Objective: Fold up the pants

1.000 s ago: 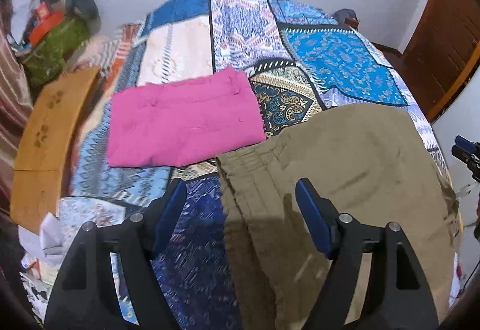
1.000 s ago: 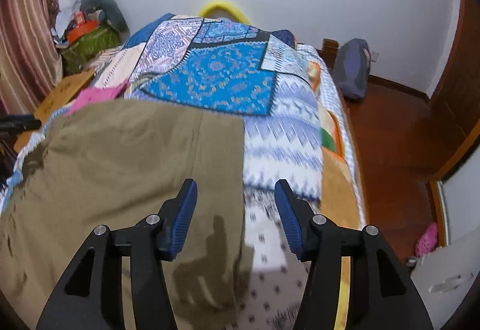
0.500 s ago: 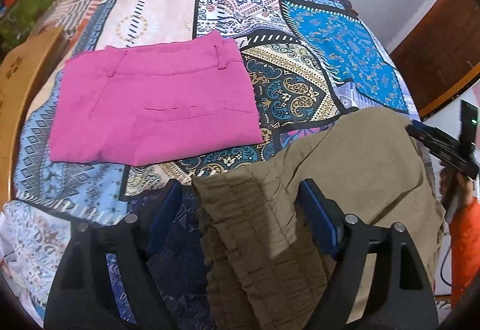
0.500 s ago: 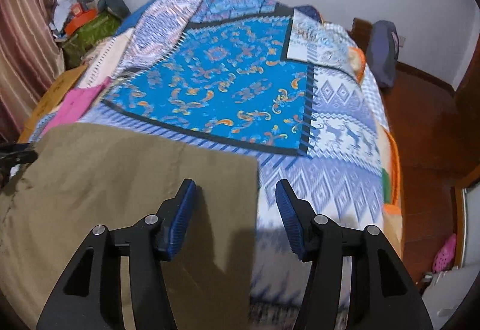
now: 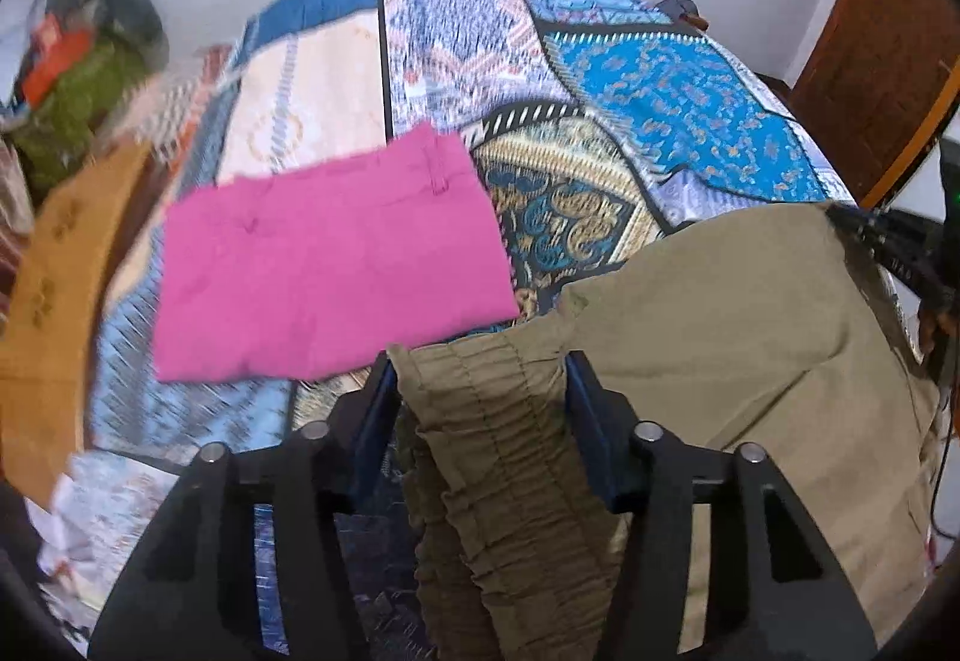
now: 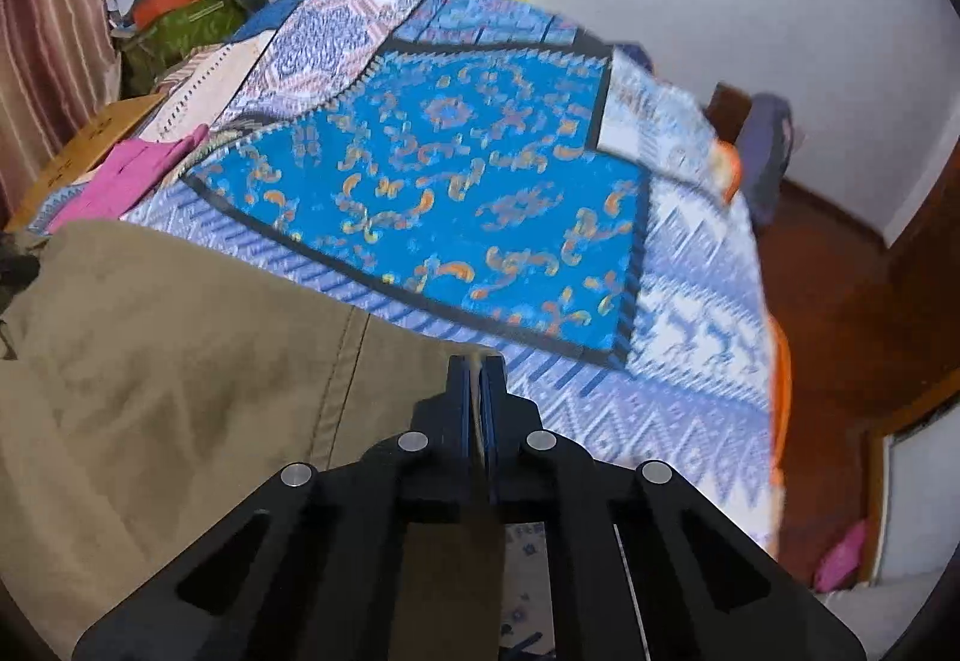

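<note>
Claws, spread before, now pinch olive pants [image 5: 720, 337]: left claw [image 5: 480, 379] at waistband, right claw [image 6: 477, 385] at hem.

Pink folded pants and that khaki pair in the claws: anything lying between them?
Nothing but patterned bedspread, seen in the left wrist view: a narrow strip separates the pink pants from the khaki pants.

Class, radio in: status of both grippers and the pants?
Left gripper shut on olive-khaki pants. Right gripper shut on hem. Folded pink pants beside.

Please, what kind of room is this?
Most likely a bedroom: a bed under a patchwork bedspread, folded pink pants and khaki pants on it, a striped curtain beside.
</note>
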A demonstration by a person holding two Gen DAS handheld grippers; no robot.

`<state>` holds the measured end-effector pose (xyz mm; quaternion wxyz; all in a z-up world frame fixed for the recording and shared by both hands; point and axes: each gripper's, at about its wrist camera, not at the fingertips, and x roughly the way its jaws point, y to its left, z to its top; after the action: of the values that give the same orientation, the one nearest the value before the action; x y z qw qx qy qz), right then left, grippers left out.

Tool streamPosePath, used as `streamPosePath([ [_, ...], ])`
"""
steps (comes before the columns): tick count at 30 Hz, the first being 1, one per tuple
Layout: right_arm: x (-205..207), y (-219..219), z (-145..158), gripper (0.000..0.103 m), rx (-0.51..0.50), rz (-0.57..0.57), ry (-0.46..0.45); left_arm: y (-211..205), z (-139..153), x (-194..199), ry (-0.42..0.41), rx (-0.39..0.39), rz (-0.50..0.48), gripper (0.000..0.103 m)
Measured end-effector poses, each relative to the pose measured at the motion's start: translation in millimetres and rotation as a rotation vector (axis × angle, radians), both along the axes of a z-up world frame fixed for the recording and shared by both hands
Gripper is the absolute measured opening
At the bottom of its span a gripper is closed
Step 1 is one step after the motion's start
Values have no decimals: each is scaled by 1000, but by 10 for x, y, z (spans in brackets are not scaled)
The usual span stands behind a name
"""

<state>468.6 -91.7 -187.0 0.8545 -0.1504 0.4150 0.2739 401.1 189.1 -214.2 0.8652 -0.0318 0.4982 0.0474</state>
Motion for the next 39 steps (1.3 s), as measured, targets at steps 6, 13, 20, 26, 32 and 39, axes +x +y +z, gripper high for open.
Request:
streamPosePath([
  [6,92,-92,561,3,55,-23,-119,5,406,66,-66,71,0,50],
  [13,35,-122,1223,3,162,-58,-201,80,853,15,-159,21,24,50],
  [20,-477,-437,1480,3,252,-52,-202,-72,1146,-465,-197,15,-7,49],
  [26,-1081,-708,1547,3,280,-23,-174,-295,1270,-1015,-213,40,-44,49],
  [32,-1559,-936,1503,3,284,0,-124,-456,1221,-1571,-210,33,-90,49],
  [39,-2190,-1126,1187,3,232,26,-40,-642,893,-2104,-162,42,-133,49],
])
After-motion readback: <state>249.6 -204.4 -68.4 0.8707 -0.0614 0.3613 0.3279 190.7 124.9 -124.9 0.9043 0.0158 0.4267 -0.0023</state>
